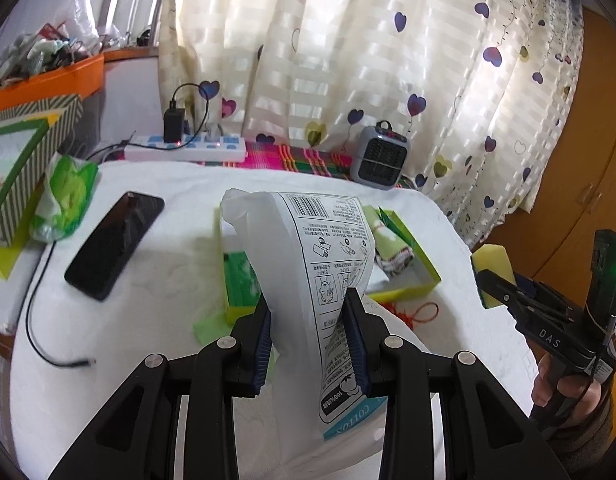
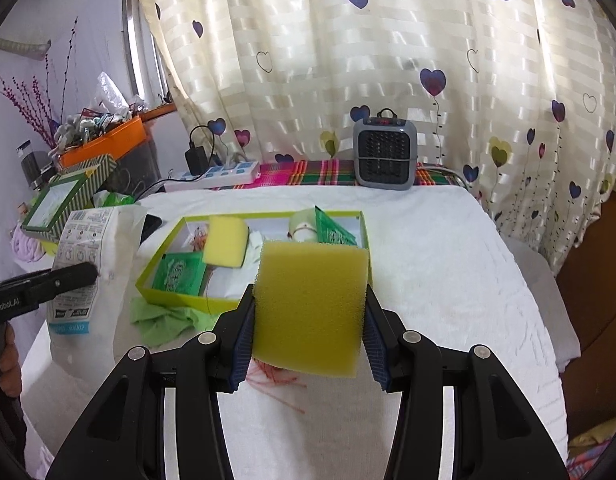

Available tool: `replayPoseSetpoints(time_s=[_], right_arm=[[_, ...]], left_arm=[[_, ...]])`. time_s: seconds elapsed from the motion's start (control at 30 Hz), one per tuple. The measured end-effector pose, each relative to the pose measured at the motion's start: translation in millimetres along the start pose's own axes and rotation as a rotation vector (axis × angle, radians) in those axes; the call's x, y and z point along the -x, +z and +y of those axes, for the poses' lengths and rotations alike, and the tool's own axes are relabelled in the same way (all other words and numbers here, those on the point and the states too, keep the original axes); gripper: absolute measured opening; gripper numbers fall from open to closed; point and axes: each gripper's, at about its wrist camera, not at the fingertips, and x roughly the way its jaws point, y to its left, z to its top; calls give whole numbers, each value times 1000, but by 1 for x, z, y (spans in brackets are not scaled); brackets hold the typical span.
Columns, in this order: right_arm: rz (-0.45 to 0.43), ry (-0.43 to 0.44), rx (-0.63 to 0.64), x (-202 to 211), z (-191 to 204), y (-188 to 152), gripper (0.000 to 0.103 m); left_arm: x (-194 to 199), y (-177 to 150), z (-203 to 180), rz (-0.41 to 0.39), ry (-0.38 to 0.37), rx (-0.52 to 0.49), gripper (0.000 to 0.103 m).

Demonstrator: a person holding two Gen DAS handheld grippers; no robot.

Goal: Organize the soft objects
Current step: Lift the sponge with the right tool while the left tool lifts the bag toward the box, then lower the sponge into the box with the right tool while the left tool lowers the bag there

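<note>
My left gripper (image 1: 308, 312) is shut on a white cotton-pad bag (image 1: 327, 264) with black print, held upright above the white towel; the bag also shows in the right wrist view (image 2: 84, 256). My right gripper (image 2: 309, 312) is shut on a yellow sponge (image 2: 311, 304), held above the towel just in front of the open green box (image 2: 359, 224). In the left wrist view the right gripper (image 1: 493, 280) and its sponge (image 1: 492, 262) are at the right. The box holds another yellow sponge (image 2: 226, 240), a green packet (image 2: 180, 274) and a rolled cloth (image 2: 304, 226).
A phone (image 1: 116, 244) and a green tissue pack (image 1: 66, 196) lie left on the towel (image 2: 447, 280). A striped box (image 1: 24, 172), power strip (image 1: 184, 148) and small heater (image 2: 384, 154) stand behind. A green cloth (image 2: 168, 322) and red string (image 2: 276, 376) lie near the box.
</note>
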Motion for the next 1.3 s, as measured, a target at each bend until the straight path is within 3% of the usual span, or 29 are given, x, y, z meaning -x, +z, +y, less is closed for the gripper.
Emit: replayPoseSetpoints(time_s=[0.57,1.3], right_arm=[[43,35,18,-48,8,32,49],[142,50,60,-130,22,53,49]], left_arm=[[-49,52,16,24,-21,-12,32],[-128,74,38,132,-6,1,33]])
